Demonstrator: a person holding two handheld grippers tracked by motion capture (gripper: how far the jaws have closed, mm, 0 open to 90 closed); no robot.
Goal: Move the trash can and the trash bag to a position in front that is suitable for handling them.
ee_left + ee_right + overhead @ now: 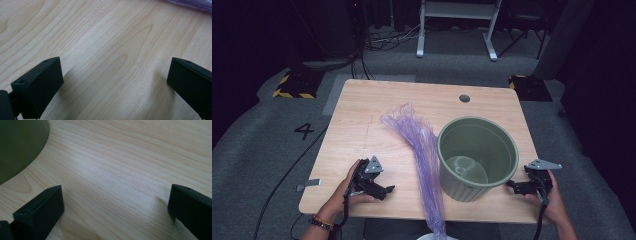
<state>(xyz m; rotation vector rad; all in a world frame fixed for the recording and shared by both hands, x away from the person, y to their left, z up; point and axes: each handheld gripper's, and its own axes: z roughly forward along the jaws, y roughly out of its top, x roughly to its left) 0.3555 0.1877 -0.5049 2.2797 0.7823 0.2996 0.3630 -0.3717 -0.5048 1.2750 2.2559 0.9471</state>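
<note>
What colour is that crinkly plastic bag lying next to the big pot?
The plastic bag is a see-through purple; the high view shows it best, beside the green pot.

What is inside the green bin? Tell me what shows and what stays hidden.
The green bin stands upright, and its round ridged floor shows with nothing lying on it. The near wall hides the front strip of that floor. The purple plastic bag lies outside, along its left side.

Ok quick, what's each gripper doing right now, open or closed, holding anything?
Left gripper: open, holding nothing, low over the bare table.
Right gripper: open, holding nothing, beside the green pot.
</note>
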